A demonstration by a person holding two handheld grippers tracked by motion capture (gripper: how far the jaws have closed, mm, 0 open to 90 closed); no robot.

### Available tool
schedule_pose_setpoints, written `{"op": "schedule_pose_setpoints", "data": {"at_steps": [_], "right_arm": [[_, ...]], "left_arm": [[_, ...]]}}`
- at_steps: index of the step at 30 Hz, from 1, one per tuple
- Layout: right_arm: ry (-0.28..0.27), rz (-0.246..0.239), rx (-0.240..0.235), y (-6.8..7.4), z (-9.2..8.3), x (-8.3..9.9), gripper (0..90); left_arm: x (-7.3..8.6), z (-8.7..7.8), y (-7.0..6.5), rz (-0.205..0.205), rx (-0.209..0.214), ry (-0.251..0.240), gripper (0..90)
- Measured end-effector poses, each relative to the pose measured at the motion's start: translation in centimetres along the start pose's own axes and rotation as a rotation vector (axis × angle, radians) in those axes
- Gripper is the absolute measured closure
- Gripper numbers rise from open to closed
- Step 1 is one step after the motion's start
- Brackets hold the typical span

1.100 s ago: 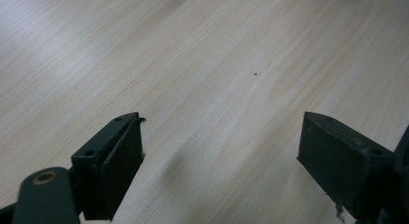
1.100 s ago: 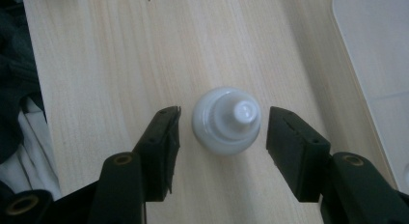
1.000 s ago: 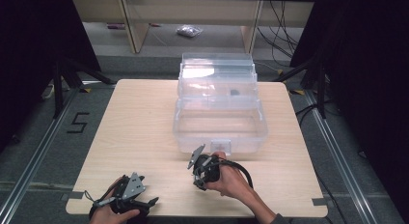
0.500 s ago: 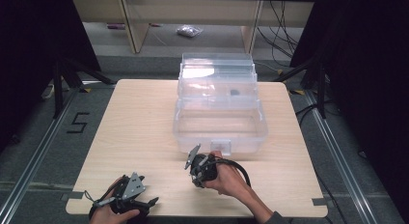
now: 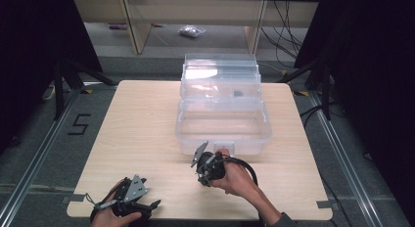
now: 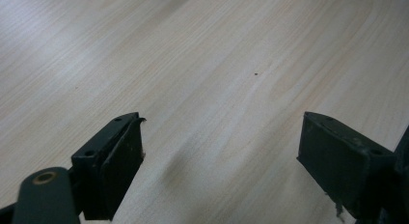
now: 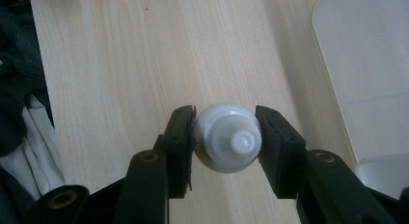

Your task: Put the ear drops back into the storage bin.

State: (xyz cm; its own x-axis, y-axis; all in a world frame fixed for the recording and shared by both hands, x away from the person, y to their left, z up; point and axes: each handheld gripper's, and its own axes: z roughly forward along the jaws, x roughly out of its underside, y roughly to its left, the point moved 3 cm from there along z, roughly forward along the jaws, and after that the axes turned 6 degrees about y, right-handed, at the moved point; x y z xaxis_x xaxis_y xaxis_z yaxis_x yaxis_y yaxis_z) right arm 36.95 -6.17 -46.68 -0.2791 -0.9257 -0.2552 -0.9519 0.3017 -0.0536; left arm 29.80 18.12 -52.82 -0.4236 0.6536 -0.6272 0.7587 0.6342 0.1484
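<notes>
Right claw (image 7: 225, 144) just closed, now clamping white bottle (image 7: 226, 139).

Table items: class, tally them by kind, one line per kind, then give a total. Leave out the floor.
Clear bins: 1
White bottles: 1
Grippers, left and right: 2
Total: 4

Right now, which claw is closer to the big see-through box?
The right claw. It sits just in front of the see-through box, squeezing a small white bottle. The left claw is open, far back by the table's near edge.
</notes>
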Motion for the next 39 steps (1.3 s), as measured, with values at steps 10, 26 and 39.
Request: {"op": "schedule_pose_setpoints", "data": {"at_steps": [10, 26, 39], "right_arm": [[-0.002, -0.009, -0.025, -0.8, -1.2, 0.5, 60.2], [-0.002, 0.015, -0.031, -2.3, -4.1, 2.7, 60.2], [0.018, 0.068, -0.024, -3.8, -7.1, 4.6, 60.2]], "left_arm": [[0.0, -0.1, 0.0, -0.004, 0.006, -0.002, 15.4], [0.0, 0.0, 0.0, -0.005, 0.003, 0.001, 15.4], [0.0, 0.0, 0.0, -0.005, 0.003, 0.002, 15.4]]}}
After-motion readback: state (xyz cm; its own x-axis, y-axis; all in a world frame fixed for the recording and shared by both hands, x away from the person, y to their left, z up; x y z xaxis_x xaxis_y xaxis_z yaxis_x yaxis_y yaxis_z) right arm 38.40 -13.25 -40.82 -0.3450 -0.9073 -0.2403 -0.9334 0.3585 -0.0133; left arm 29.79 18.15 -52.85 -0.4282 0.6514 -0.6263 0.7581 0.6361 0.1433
